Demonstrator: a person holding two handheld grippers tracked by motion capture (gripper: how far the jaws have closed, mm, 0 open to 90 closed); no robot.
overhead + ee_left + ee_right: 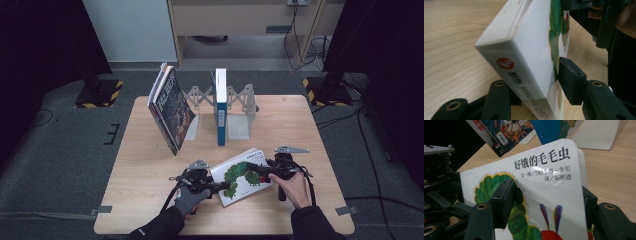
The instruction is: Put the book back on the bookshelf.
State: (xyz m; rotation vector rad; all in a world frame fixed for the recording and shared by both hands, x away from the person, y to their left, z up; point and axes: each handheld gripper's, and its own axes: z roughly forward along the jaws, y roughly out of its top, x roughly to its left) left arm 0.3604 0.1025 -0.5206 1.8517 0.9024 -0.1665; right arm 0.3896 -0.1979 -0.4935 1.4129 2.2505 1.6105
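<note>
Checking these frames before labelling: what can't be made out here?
- White caterpillar picture book: underside hidden against the wooden table, high view.
- Its spine text: cut off by the bottom edge, left gripper view.
- Leaning dark-covered books: titles too small, high view.

Left gripper (222,185), right gripper (253,168): both fingers clamped, facing inward.

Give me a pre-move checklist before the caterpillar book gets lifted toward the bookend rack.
1. Left gripper closed on caterpillar book: ok, a jaw on each face in the left gripper view.
2. Right gripper gripping the book: cannot tell; one pad lies on the cover, the other jaw's contact is hidden.
3. Book off the table: cannot tell.
4. Open slot right of the blue book: ok.
5. Leaning books stable: cannot tell; steeply tilted.
</note>
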